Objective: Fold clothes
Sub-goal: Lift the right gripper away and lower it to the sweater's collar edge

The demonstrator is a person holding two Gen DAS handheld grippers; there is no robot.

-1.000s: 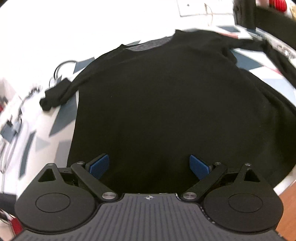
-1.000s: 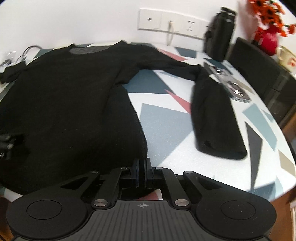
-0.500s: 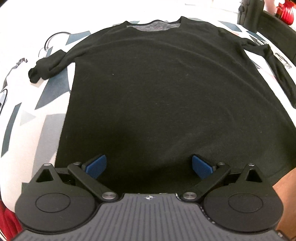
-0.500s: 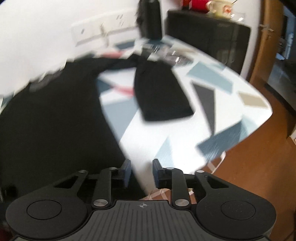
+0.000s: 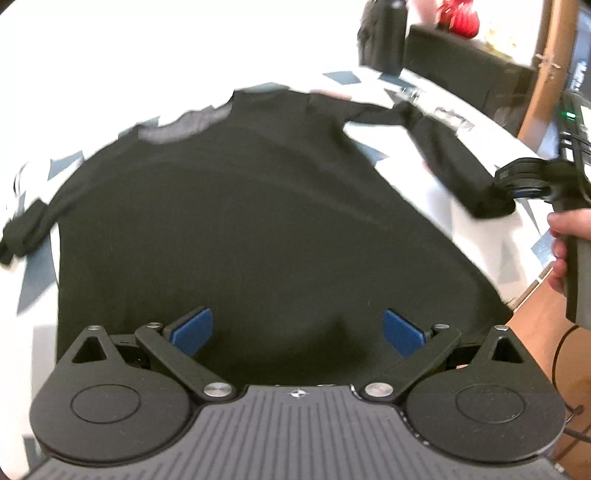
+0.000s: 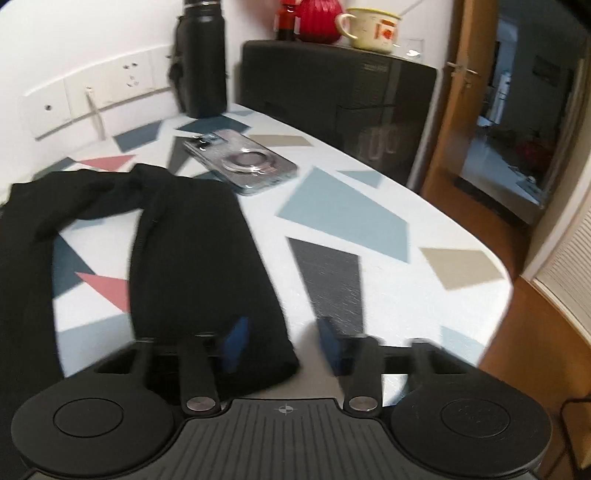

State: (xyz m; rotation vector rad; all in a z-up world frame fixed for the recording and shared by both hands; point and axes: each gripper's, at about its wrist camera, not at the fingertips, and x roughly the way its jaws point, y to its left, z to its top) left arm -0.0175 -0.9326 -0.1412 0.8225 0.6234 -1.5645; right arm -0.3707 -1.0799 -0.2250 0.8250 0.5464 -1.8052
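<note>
Sweater point(image 5: 258, 221) flat; right tongs point(image 6: 282, 341) apart, apparently straddling cuff point(image 6: 258, 354) edge.

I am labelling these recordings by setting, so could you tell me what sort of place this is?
Probably a home dining area: a patterned table holding a black sweater and a phone, a mug on a dark cabinet, and a wooden door beyond.

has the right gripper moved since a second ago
Yes. The right gripper was shut at the sweater's hem; now it is open at the sleeve cuff, farther right, nearer the phone.
</note>
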